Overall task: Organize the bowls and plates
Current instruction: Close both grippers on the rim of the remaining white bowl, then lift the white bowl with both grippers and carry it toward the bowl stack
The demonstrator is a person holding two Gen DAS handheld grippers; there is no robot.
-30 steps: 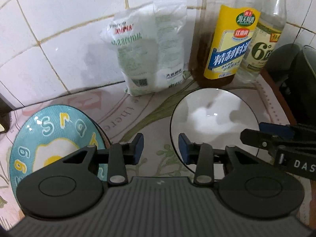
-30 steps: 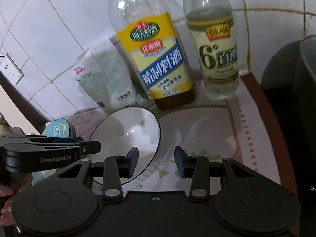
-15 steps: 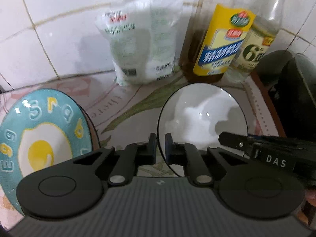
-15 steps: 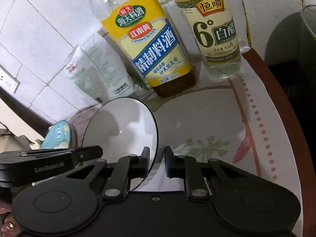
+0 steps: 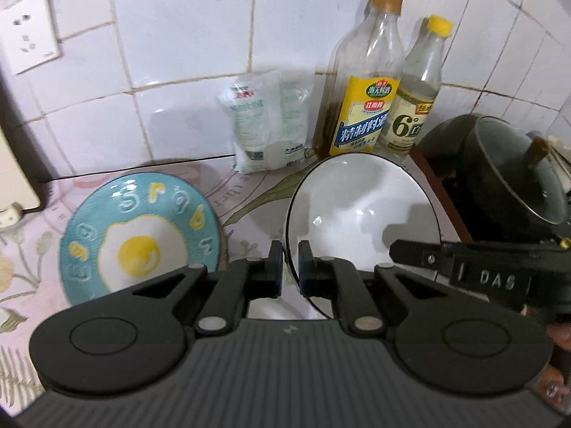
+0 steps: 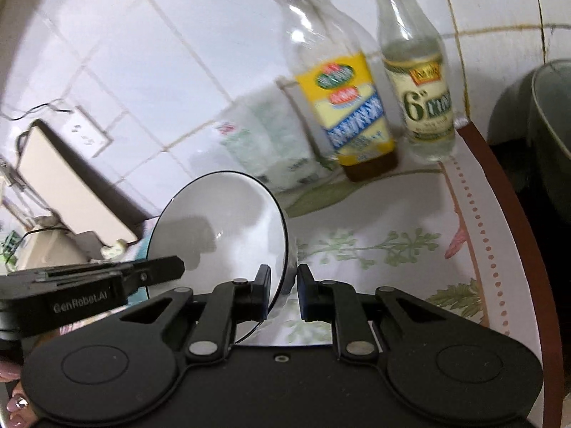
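**Both claws on one white bowl, egg plate off to the left**

While the left claw (image 5: pixel 289 265) pinches the white bowl (image 5: pixel 360 221) at its left rim and the right claw (image 6: pixel 282 287) pinches the opposite rim, both nearly closed on it, the bowl hangs tilted between them above the surface (image 6: pixel 392 214). Left of the left claw, just beside it, lies the egg plate (image 5: pixel 139 235). Count: one bowl, one plate, two bottles. Judgement: the bowl goes leftward next.

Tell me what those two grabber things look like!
Both are black plastic. The left gripper and right gripper each have two round discs, jointed arms with silver pins, and dark blue fingertips. From the side, one reads "GenRobot.AI", the other "DAS".
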